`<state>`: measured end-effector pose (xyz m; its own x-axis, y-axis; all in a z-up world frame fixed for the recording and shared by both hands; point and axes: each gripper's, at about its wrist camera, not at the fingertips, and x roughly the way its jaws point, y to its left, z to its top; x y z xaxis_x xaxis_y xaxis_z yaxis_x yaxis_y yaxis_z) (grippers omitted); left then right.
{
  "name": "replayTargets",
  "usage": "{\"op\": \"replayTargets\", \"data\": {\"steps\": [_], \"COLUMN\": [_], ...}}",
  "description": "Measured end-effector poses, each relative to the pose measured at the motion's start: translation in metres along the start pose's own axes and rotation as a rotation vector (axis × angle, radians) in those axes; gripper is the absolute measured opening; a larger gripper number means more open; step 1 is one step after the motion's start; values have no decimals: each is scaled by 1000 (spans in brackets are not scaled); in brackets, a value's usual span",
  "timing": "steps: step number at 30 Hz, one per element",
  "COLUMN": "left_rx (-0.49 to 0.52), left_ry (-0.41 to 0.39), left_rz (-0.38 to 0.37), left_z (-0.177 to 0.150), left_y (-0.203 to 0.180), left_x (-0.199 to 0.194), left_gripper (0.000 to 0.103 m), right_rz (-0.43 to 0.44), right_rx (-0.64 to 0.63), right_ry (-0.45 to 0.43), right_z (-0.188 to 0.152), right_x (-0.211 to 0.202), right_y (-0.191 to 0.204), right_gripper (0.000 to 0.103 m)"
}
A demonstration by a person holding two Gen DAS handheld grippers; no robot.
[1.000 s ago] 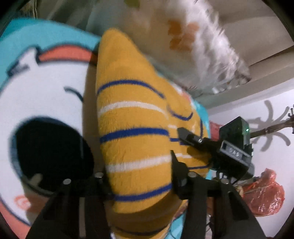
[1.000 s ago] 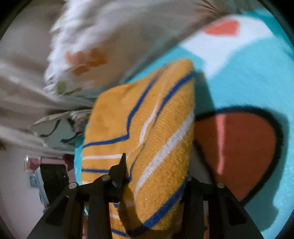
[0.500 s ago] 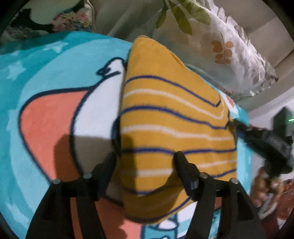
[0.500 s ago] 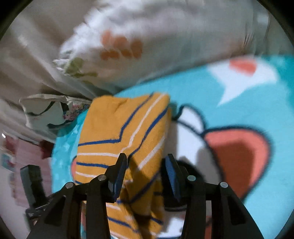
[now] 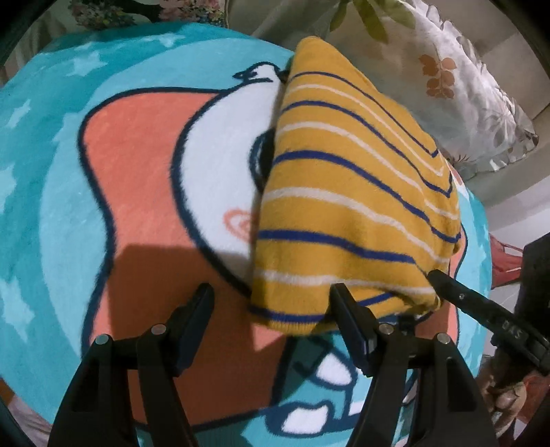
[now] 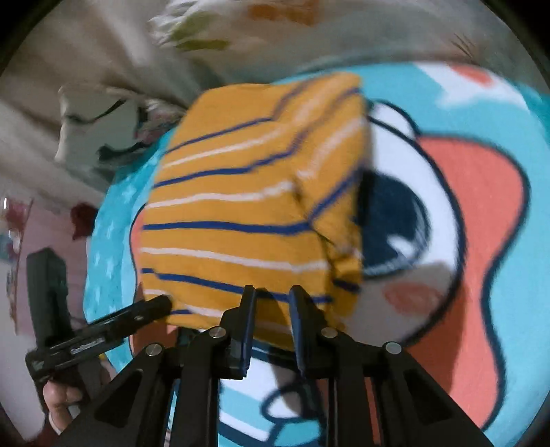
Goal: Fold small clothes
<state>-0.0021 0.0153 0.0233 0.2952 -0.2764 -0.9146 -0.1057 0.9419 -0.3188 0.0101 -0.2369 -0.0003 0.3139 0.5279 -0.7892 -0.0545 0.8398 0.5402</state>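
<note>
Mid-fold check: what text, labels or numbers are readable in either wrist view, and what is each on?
"DAS": white letters on a black finger of the right gripper, whose jaws are closing with the striped sweater edge between them.
Label on a finger of the left gripper: too blurred to read.
Sweater and cartoon blanket: no words.

Right wrist view motion-blurred; pillow (image 6: 240, 20) smeared, cut by top edge.

Left tool (image 5: 270, 301) released the sweater (image 5: 350, 206) (now folded flat), right tool (image 6: 271, 299) closing empty
</note>
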Motion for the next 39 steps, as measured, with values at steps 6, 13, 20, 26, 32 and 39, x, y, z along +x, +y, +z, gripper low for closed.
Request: {"op": "replayTargets", "data": {"steps": [6,13,20,26,32,39], "left_rx": [-11,15,33,31,80,177], "left_ry": [9,1,28,26,3,-70], "left_rz": [53,57,23,-37,-20,54], "left_z": [-14,-17,-24,-19,-21,-14], "left_y": [4,1,15,36,45,43], "left_x": [-8,-16,-21,-39,-55,-73], "left_gripper": [69,68,68,68,68,68], "right_rz": [-39,28,71,232,-2,-133], "right_rx": [52,37,109,360,341,106], "right_ry": [-41,-82,-37,-63,-169,-207], "right_z": [-10,-20,-16,-28,-34,-3], "right_x": [-29,-40,-14,-49,-79,-57], "right_y": [-32,-17,-7,-47,-39,44], "right_gripper": [25,44,12,2,5,8]}}
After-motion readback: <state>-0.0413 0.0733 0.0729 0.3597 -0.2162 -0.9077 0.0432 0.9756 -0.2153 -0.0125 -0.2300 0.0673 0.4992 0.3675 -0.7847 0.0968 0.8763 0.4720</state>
